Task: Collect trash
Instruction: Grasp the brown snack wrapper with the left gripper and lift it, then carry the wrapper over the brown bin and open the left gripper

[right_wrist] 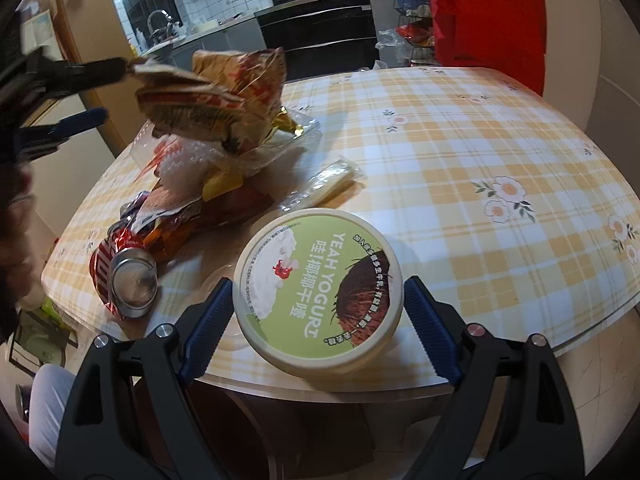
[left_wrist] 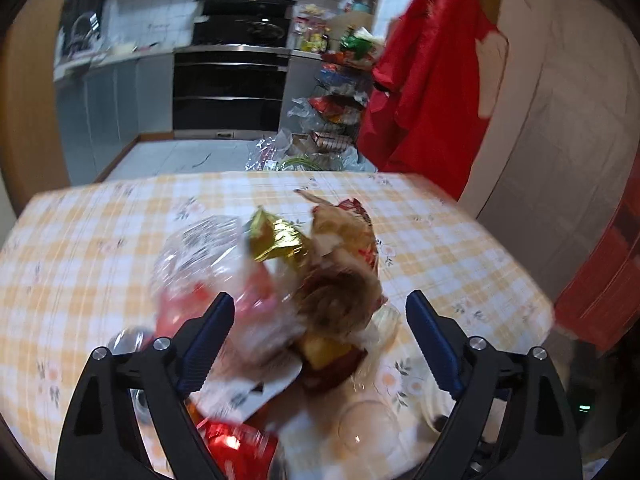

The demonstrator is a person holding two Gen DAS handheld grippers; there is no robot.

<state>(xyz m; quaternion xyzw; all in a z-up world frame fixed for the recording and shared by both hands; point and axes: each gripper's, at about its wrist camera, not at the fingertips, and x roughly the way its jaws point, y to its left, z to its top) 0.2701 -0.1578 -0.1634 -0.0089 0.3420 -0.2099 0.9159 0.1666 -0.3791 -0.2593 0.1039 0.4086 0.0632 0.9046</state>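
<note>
A heap of trash lies on the checked tablecloth (right_wrist: 460,152): snack wrappers (left_wrist: 340,248), a gold foil wrapper (left_wrist: 276,240), clear plastic (left_wrist: 200,248), a crushed red can (right_wrist: 124,272) and a clear wrapper (right_wrist: 332,180). My left gripper (left_wrist: 320,308) is open just above the heap; in the right wrist view it (right_wrist: 112,88) hangs at the upper left beside a lifted brown wrapper (right_wrist: 192,92). My right gripper (right_wrist: 318,292) is open around a round green yogurt tub (right_wrist: 316,292) at the table's near edge; I cannot tell whether the pads touch it.
Behind the table stand a black oven (left_wrist: 232,92), grey kitchen cabinets (left_wrist: 104,108) and a wire rack of snack bags (left_wrist: 340,104). A red garment (left_wrist: 436,72) hangs at the right. Plastic bags (left_wrist: 288,152) lie on the floor beyond the table's far edge.
</note>
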